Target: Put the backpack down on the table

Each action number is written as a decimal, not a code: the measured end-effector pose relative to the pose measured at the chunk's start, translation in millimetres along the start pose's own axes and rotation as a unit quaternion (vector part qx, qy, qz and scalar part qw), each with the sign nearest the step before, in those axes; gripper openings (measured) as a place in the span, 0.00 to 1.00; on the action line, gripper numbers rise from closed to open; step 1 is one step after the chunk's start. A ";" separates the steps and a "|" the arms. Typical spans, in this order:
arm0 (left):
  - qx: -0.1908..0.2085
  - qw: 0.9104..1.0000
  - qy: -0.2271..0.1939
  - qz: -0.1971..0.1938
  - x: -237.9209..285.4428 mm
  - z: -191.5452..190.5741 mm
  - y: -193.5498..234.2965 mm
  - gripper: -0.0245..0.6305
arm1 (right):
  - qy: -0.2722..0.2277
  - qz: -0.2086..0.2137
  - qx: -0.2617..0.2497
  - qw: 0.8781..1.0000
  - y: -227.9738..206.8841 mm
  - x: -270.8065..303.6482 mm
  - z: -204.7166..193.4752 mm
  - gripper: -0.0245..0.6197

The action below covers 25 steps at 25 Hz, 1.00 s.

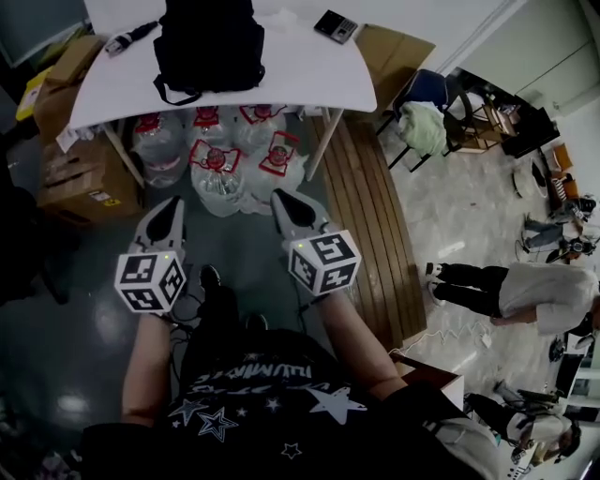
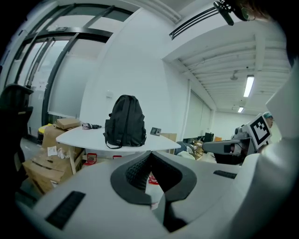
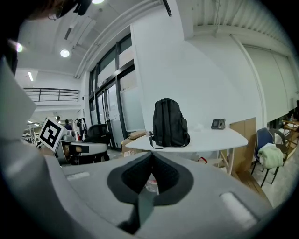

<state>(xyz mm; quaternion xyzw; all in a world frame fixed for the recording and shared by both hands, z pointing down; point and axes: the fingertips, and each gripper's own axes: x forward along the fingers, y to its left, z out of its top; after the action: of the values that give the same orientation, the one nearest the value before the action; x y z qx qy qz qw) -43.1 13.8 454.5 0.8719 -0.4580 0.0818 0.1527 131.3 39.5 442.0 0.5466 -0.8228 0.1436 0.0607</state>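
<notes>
A black backpack point(image 1: 208, 45) stands upright on the white table point(image 1: 309, 75), also seen in the left gripper view point(image 2: 124, 122) and the right gripper view point(image 3: 169, 123). My left gripper point(image 1: 172, 208) and right gripper point(image 1: 284, 201) hang side by side well short of the table, over the floor, both pointing toward it. Each is shut with nothing between its jaws. In the gripper views the left gripper point(image 2: 150, 156) and the right gripper point(image 3: 152, 158) show closed pads, with the backpack far beyond them.
Packs of water bottles point(image 1: 220, 155) lie under the table. Cardboard boxes point(image 1: 80, 178) stack at its left. A small black device point(image 1: 335, 25) and a dark object point(image 1: 129, 37) rest on the tabletop. A chair point(image 1: 427, 117) stands at right, and a person point(image 1: 525, 291) lies on the floor.
</notes>
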 end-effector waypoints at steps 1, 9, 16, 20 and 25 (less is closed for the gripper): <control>-0.001 1.000 0.002 0.001 -3.8 -4.1 -4.0 0.05 | 0.001 0.004 0.000 1.000 2.3 -5.0 -3.5 0.04; 0.010 1.000 0.001 0.001 -24.0 -13.1 -39.8 0.05 | 0.000 0.022 -0.003 1.000 7.6 -44.1 -15.8 0.04; 0.018 1.000 0.013 -0.009 -39.4 -27.5 -65.6 0.05 | 0.008 0.019 0.005 1.000 7.7 -68.9 -32.9 0.04; 0.018 1.000 0.017 -0.007 -48.9 -30.8 -68.0 0.05 | 0.014 0.025 -0.004 1.000 16.5 -75.4 -37.0 0.04; 0.023 1.000 0.017 -0.006 -57.9 -37.1 -73.1 0.05 | 0.015 0.024 -0.013 1.000 20.8 -82.6 -41.3 0.04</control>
<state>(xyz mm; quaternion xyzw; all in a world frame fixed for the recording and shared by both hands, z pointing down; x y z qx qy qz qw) -15.8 110.3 459.1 0.8764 -0.4479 0.1061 0.1414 142.6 132.4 456.6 0.5233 -0.8367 0.1423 0.0765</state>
